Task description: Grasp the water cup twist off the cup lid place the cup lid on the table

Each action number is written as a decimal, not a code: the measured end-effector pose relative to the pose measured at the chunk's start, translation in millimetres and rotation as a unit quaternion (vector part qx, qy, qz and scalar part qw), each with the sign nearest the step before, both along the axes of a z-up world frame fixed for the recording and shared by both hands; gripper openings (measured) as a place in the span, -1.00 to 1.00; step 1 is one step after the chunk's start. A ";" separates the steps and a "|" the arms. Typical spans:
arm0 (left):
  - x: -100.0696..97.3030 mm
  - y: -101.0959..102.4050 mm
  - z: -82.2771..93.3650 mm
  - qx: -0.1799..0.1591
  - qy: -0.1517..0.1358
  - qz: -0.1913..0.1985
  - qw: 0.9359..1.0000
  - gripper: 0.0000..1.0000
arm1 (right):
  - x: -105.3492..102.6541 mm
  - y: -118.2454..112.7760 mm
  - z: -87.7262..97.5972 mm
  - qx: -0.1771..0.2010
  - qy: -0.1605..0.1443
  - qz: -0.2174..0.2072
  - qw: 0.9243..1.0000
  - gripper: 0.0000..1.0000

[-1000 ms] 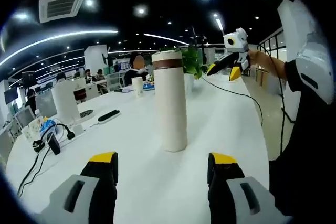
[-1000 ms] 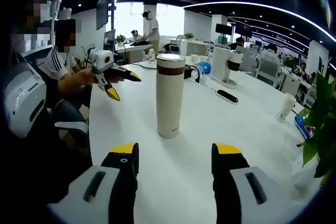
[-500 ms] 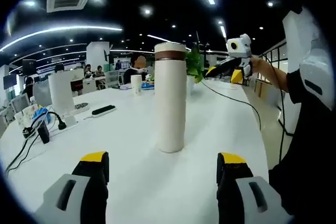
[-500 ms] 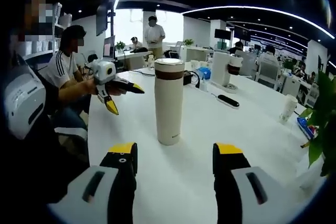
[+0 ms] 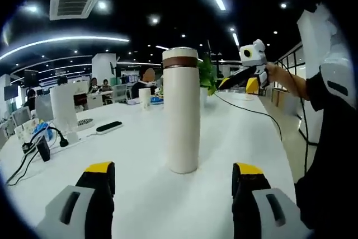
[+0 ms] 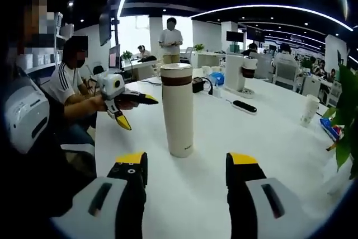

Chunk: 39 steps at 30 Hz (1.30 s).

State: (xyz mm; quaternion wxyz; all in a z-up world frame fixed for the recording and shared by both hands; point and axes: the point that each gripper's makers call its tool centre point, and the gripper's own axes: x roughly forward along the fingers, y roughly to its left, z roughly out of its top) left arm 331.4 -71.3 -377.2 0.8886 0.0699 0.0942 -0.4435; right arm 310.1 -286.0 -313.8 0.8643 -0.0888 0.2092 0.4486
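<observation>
Cup (image 5: 181,113) stood upright on white desk (image 5: 235,138), lid (image 5: 180,59) on. Left claw (image 5: 173,174) released, short of cup. Right claw (image 6: 187,166) released, likewise apart.

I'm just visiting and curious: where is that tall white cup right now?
The water cup stands upright on the white table, centred in both views, ahead of each gripper's open fingers, untouched. In the right gripper view, the left gripper hovers to its left.
</observation>
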 end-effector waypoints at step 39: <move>27.4 -61.6 -46.3 -0.001 -0.030 -0.016 0.999 0.64 | -0.8 -7.1 8.2 0.016 0.005 -0.029 0.999 0.16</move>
